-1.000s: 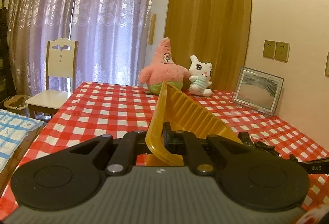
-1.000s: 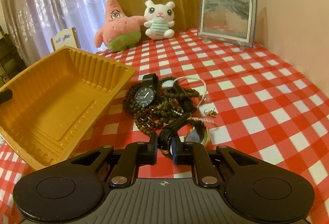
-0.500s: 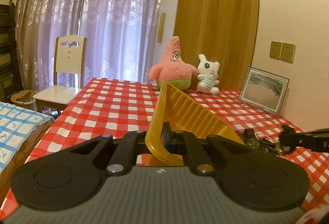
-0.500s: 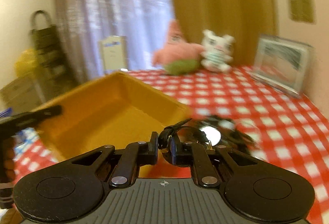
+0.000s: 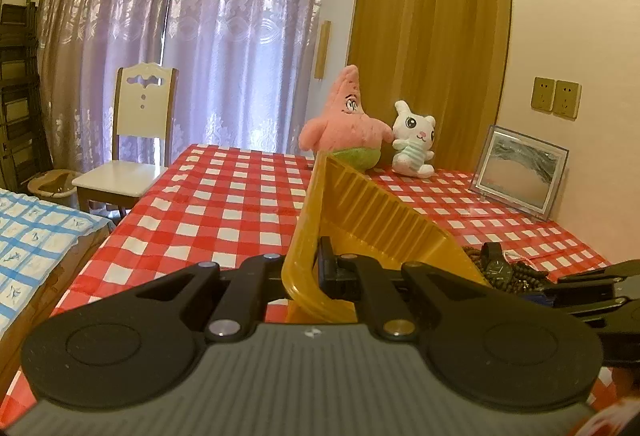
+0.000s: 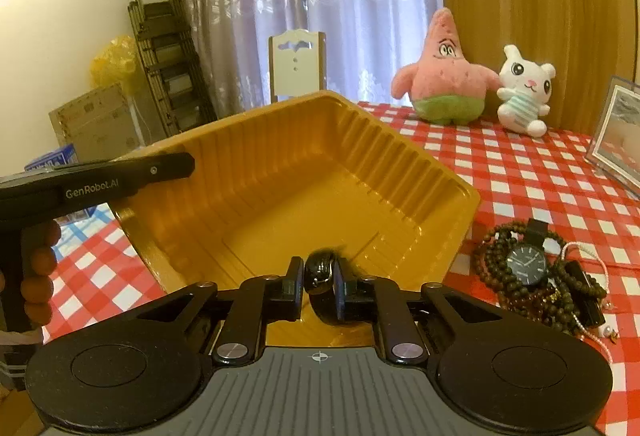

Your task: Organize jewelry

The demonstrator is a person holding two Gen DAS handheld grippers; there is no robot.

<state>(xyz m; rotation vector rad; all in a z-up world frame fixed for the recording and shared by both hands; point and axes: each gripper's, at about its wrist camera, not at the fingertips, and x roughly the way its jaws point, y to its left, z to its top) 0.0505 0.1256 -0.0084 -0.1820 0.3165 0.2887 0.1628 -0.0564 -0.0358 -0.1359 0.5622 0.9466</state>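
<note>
The left gripper point(image 5: 312, 272) is clamped on the near wall of the ribbed yellow plastic tray point(image 6: 304, 172), which is tilted up on the red-and-white checked tablecloth point(image 5: 224, 196). The right gripper point(image 6: 318, 286) hangs over the tray's inside; its jaws have just been opening, and a glossy black ring-shaped band point(image 6: 320, 276) is between them, close to both pads. A pile of dark bead strings with a black wristwatch point(image 6: 526, 266) lies just beside the tray, on its right.
</note>
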